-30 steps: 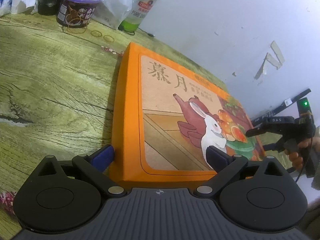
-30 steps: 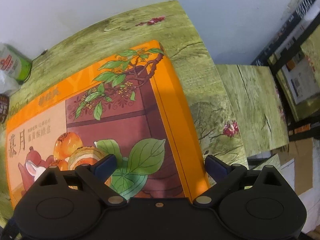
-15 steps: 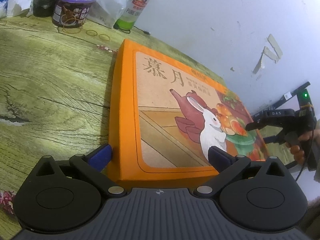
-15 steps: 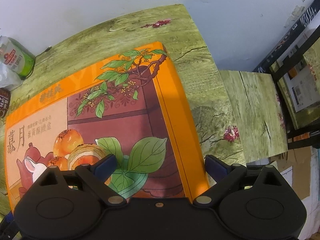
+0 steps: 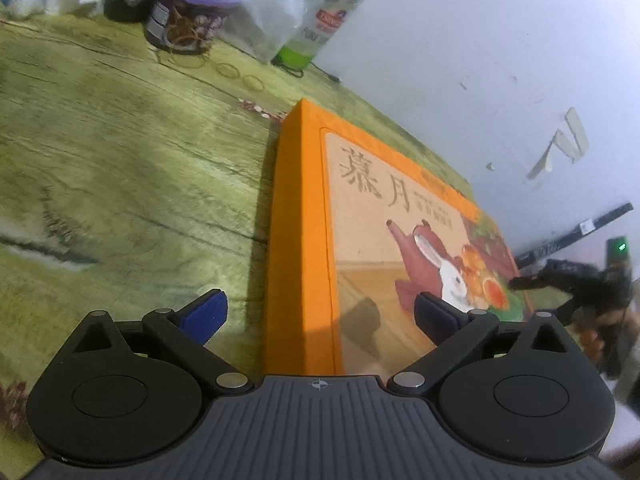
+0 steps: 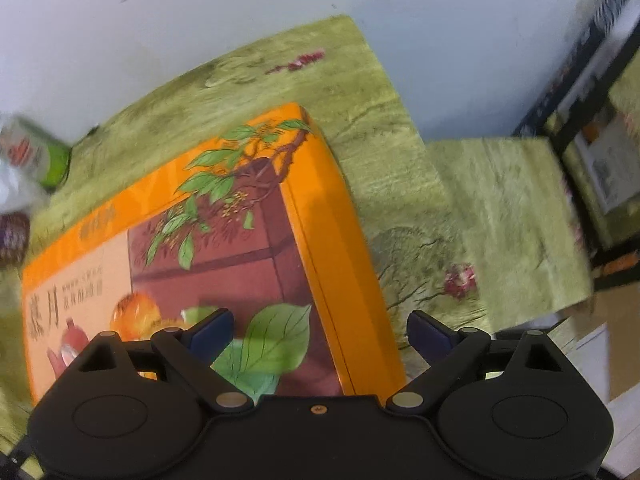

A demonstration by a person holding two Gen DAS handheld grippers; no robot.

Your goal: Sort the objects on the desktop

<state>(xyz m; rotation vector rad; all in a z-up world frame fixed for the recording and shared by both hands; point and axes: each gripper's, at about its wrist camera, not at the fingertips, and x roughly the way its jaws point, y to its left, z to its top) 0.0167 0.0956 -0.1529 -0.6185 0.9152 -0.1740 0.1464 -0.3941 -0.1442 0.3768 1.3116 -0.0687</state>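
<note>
A green wood-grain table point(image 5: 120, 168) carries an orange box point(image 5: 298, 240) lying flat; at eleven o'clock stand a jar point(image 5: 184, 20), can point(image 5: 324, 16) and bag point(image 5: 264, 12).

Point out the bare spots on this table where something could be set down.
Widest bare patch: table left of the orange gift box, below the rubber bands. Another strip lies right of the box toward the wall. Crowded: far corner, with purple-lidded jar, plastic bag and can.

Large characters 慕月 on the orange gift box point(image 5: 360, 184) lid, smaller print beside them unreadable
</note>
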